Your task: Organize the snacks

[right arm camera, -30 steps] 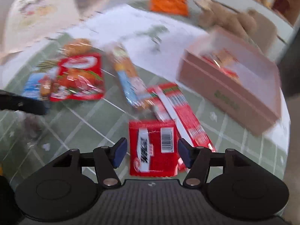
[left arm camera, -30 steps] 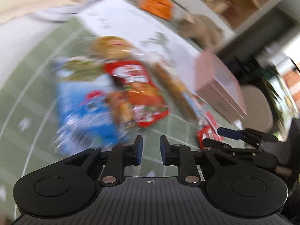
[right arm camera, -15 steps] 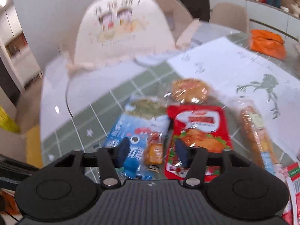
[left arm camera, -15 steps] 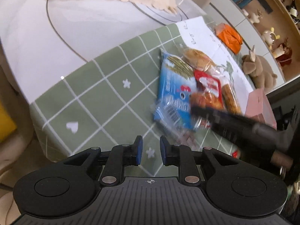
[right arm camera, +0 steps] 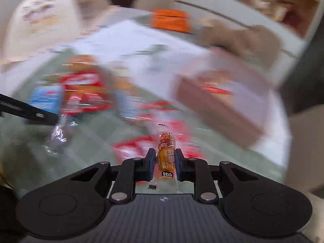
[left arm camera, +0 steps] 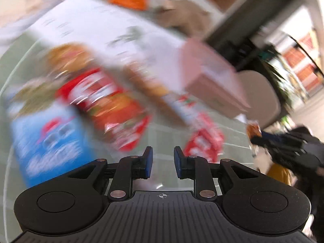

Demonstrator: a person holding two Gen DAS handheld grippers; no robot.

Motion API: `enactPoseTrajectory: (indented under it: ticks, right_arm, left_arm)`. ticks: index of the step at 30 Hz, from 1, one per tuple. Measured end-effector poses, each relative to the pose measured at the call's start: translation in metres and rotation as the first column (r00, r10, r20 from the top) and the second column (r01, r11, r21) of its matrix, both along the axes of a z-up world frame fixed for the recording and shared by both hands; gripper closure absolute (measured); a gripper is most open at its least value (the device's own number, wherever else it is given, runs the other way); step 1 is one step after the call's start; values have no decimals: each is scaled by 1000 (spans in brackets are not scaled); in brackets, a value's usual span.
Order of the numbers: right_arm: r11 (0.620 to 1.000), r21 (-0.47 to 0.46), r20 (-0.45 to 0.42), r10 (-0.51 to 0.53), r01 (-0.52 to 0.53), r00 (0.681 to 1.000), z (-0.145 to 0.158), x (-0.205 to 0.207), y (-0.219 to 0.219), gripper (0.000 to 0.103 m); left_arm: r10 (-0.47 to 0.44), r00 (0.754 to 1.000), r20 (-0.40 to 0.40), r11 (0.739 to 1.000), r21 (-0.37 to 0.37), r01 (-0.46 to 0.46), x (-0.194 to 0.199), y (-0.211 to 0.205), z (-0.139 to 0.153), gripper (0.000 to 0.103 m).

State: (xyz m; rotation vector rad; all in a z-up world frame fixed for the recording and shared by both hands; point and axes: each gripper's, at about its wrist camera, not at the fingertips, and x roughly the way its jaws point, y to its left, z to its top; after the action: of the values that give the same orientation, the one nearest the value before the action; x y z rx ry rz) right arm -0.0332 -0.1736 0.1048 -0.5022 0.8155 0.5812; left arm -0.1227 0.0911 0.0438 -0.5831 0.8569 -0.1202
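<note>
The right claw (right arm camera: 165, 161) is pinching a small orange snack pack (right arm camera: 166, 154) by its middle, up over the table w/ the pink box (right arm camera: 220, 109) at 2 o'clock. The pack is looking light, soft & crinkly, prob. slippery, so the fat middle is the best hold. The left claw (left arm camera: 163, 163) is nearly closed, holding nothing.

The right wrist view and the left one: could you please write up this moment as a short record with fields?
right gripper: shut on a small orange snack packet, held off the table
left gripper: jaws nearly shut, nothing between them
pink box: on the table, open, a red packet inside
loose snacks: blue packet, red packet, on the green checked cloth
image quality: heavy motion blur
</note>
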Motion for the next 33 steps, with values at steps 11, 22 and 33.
enactPoseTrajectory:
  ticks: [11, 22, 33]
  right_arm:
    - [972, 45, 55, -231, 229, 971, -25, 54, -70, 83]
    - [977, -202, 254, -16, 69, 967, -66, 44, -74, 83]
    - [984, 54, -30, -171, 173, 985, -33, 34, -109, 83]
  left_arm:
    - [54, 975, -218, 996, 79, -37, -4, -6, 5, 78]
    - [54, 959, -277, 943, 329, 42, 19, -60, -16, 61]
    - [17, 977, -212, 923, 379, 66, 1, -46, 1, 61]
